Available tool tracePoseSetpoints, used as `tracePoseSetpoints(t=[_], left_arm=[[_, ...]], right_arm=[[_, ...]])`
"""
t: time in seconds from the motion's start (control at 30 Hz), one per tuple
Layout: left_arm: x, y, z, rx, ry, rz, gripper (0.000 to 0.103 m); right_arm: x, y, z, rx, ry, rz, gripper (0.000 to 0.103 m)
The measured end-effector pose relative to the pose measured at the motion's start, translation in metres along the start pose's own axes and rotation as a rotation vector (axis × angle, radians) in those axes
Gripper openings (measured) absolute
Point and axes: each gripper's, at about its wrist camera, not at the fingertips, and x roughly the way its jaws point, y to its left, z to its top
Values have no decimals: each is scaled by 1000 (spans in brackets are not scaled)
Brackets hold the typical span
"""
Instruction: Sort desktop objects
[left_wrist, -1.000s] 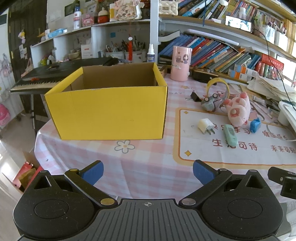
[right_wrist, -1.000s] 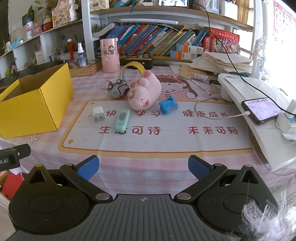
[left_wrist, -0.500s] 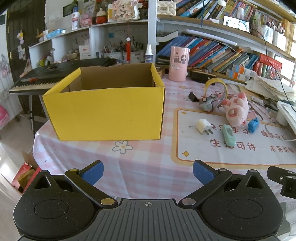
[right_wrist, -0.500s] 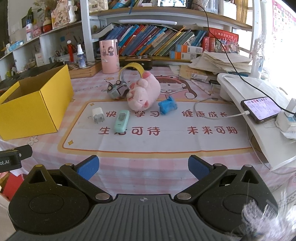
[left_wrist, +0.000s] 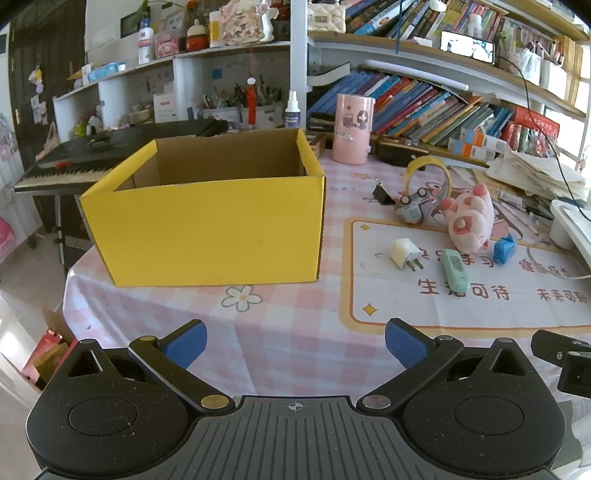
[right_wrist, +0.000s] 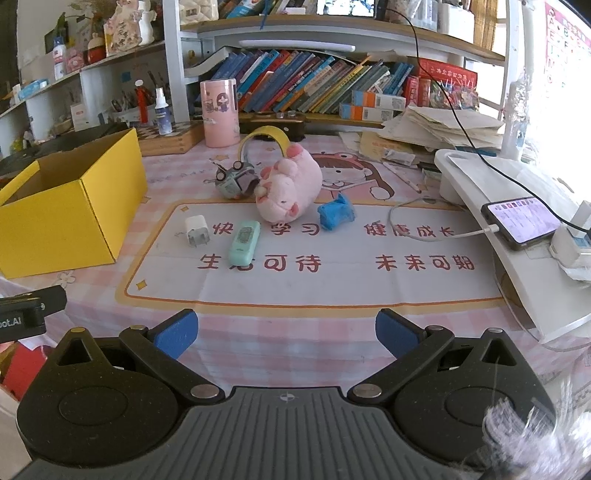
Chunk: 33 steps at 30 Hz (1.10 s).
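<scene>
Your left gripper (left_wrist: 293, 341) is held level at the near edge of the worktop (left_wrist: 295, 317), jaws spread wide and empty, blue pads pointing toward the yellow box (left_wrist: 207, 229). Your right gripper (right_wrist: 286, 328) sits in the same pose further right, jaws likewise apart and holding nothing, aimed at the printed mat (right_wrist: 332, 266).

The box stands open-topped on the left of the worktop; its floor is hidden behind the front wall, so you cannot tell what lies inside. On the mat, well apart from either gripper, lie a white plug adapter (right_wrist: 197, 229), a mint-green remote (right_wrist: 243, 240) just beside it, a blue toy (right_wrist: 335, 213) and a pink plush toy (right_wrist: 288, 187). A small toy car (right_wrist: 234, 180) touches the plush, with a yellow tape ring (right_wrist: 264, 140) standing behind it; the ring's lower part is hidden by both. A binder clip (left_wrist: 382, 194) shows only in the left view. Your hands are out of view.
</scene>
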Motion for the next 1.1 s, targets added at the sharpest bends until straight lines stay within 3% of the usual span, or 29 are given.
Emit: tracePoseSetpoints(t=[0.57,1.1], left_arm=[[3,-3,0,29,6,4,103],[4,-4,-2,24,8,-4,103]], right_arm=[[3,-2,-3,29,4,17,103],[3,4,-1,-26,-7,24,103]])
